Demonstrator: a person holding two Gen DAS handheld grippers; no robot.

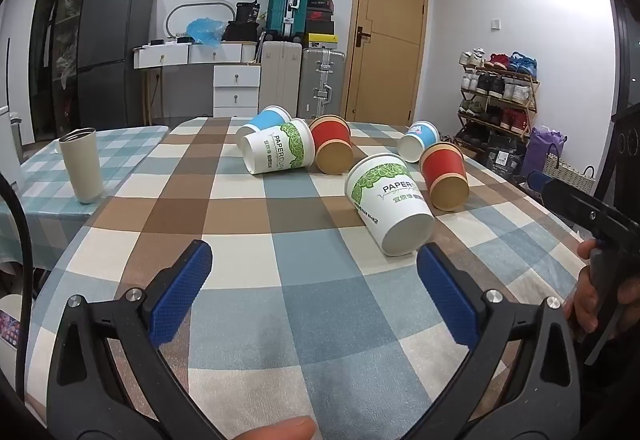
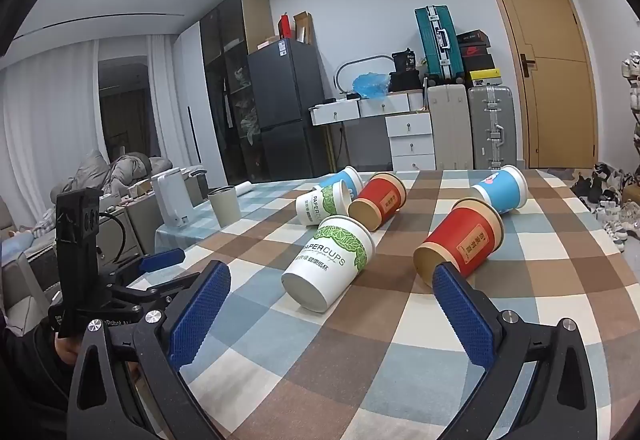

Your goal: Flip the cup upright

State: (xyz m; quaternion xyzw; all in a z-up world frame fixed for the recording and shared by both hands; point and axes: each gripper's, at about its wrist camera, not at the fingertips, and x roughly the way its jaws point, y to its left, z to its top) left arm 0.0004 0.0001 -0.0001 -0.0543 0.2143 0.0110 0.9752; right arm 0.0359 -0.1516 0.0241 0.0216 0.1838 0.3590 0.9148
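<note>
While your checked surface (image 1: pixel 248 207) carries six paper cups tipped on their sides, both claws hang spread wide, gripping nothing. Your left claw (image 1: pixel 314 294) has the nearest white leaf-print cup (image 1: pixel 388 205) just ahead and to its right, base toward you. Your right claw (image 2: pixel 332 312) frames that same cup (image 2: pixel 330 268) between its blue pads (image 2: pixel 200 316), apart from them, with a red cup (image 2: pixel 460 244) lying near the right pad.

Red (image 2: pixel 460 244), blue (image 2: pixel 502 189), green-leafed white cups (image 2: pixel 330 266); brown-blue checked tablecloth (image 2: pixel 400 360).
</note>
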